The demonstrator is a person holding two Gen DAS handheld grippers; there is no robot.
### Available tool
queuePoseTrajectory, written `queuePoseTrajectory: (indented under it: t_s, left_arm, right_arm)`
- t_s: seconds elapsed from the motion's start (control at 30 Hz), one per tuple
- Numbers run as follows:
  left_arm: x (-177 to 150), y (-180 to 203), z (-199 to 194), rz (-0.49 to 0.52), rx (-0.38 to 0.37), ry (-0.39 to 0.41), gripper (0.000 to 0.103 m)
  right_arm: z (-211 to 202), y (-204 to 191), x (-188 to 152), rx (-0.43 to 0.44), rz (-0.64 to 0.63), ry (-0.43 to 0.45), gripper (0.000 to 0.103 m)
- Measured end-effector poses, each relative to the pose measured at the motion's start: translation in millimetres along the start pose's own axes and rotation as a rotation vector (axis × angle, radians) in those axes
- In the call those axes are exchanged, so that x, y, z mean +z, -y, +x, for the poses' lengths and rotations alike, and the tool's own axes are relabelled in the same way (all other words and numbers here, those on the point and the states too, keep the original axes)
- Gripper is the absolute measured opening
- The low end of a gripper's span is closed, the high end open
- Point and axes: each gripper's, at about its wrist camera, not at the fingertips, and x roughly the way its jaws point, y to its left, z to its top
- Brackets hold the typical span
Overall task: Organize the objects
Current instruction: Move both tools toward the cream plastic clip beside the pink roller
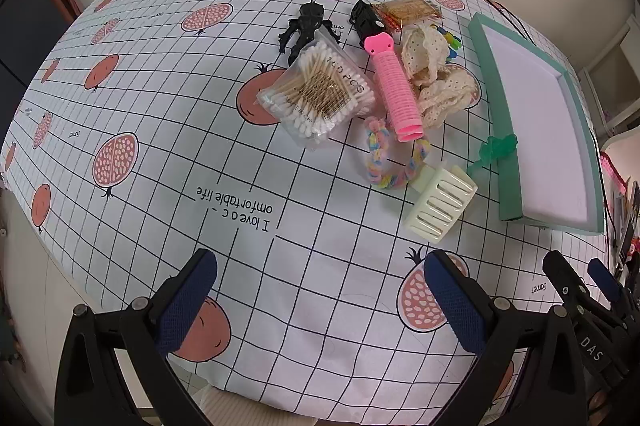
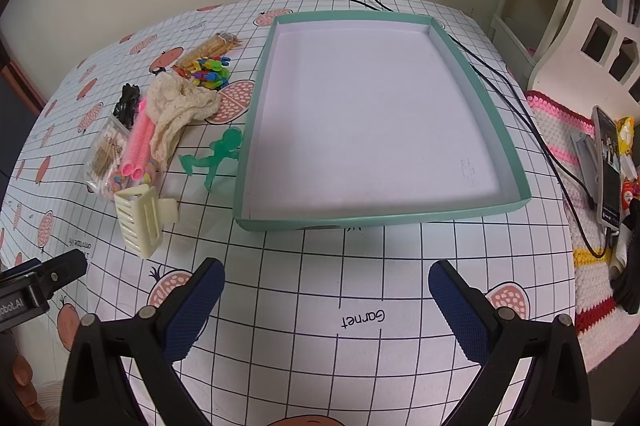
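Through my left wrist camera, my left gripper [image 1: 320, 290] hovers at the bottom of the frame, fingers spread wide, grasping nothing. A cluttered pile sits centre frame on the checked tablecloth [image 1: 160, 162]: a cotton swab box [image 1: 316, 92], a pink hair roller [image 1: 394, 90], cream lace [image 1: 434, 78], a pastel braided loop [image 1: 394, 162], a cream claw clip [image 1: 440, 204]. The teal tray [image 1: 496, 130] lies at the right.

Through my right wrist camera, my right gripper [image 2: 326, 296] is likewise released and holds nothing. The tray [image 2: 400, 216] fills the centre; the pile sits left, a green figure [image 2: 216, 154] just beside the tray.
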Motion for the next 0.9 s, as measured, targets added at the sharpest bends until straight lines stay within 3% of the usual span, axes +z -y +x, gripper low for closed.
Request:
queuePoseTrajectory:
  t_s: [0.5, 0.9]
  left_arm:
    - [2.5, -3.7, -3.1, -0.008, -0.011, 0.009, 0.103]
    - [20.5, -27.5, -5.4, -0.119, -0.087, 0.047, 0.103]
  right_arm:
    - [0.9, -2.3, -1.9, 0.003, -0.005, -0.004, 0.103]
    - [-3.9, -45.0, 14.9, 0.124, -0.008, 0.027, 0.103]
